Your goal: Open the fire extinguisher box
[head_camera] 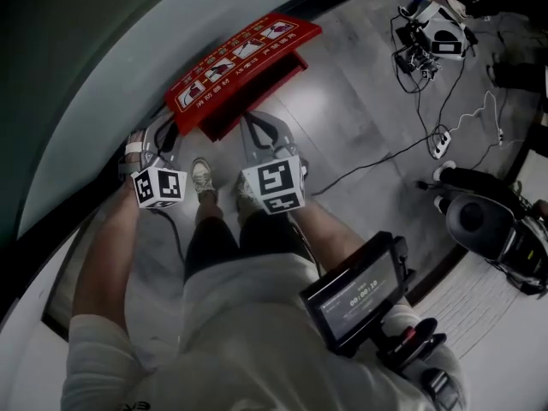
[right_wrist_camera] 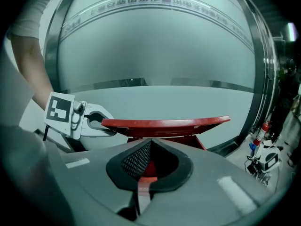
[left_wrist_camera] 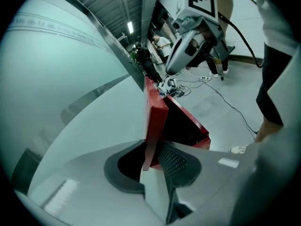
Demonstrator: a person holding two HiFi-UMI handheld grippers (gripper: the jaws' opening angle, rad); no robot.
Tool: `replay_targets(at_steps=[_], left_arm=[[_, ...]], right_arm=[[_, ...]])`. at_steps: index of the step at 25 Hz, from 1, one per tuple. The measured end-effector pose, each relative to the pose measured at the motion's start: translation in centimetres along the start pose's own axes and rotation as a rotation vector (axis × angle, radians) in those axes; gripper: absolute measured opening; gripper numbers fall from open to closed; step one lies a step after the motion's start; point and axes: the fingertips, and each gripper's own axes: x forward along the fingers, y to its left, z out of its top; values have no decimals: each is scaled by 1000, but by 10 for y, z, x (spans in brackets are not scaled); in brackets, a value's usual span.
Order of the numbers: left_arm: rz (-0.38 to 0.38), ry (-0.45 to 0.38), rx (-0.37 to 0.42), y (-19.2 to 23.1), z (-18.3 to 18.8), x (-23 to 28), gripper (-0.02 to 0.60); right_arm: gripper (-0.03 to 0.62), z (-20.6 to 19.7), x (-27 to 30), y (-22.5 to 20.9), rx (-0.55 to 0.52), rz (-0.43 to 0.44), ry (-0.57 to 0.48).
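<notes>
Head view: fire extinguisher box [head_camera: 257, 92] sits on the floor [head_camera: 360, 92] at upper centre, against the curved pale wall [head_camera: 94, 84]. Its red lid [head_camera: 244, 54] is tilted up off the body. Your left tongs [head_camera: 169, 132] reach the lid's left end, your right tongs [head_camera: 255, 123] its front edge.

Left gripper view: the lid's thin rim stands between the pads, tongs closed on it.

Right gripper view: tongs pressed together on a red strip of the lid's rim. The lid spans the frame edge-on above them, with the left tongs at its left end.
</notes>
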Motion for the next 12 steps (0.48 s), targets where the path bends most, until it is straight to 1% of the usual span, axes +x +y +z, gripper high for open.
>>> replay_targets(at_steps=[4, 7, 9, 12], left_arm=[[-8, 19, -57, 19, 3, -12, 81], [-23, 17, -95, 24, 0, -11, 80], [-28, 7, -120, 24, -4, -6, 78], [-38, -20, -157, 8, -12, 22, 78]], right_arm=[[12, 26, -2, -3, -36, 18, -4], [12, 35, 5, -7, -57, 15, 2], [12, 34, 13, -12, -69, 4, 10], [12, 15, 31, -30, -95, -22, 24]])
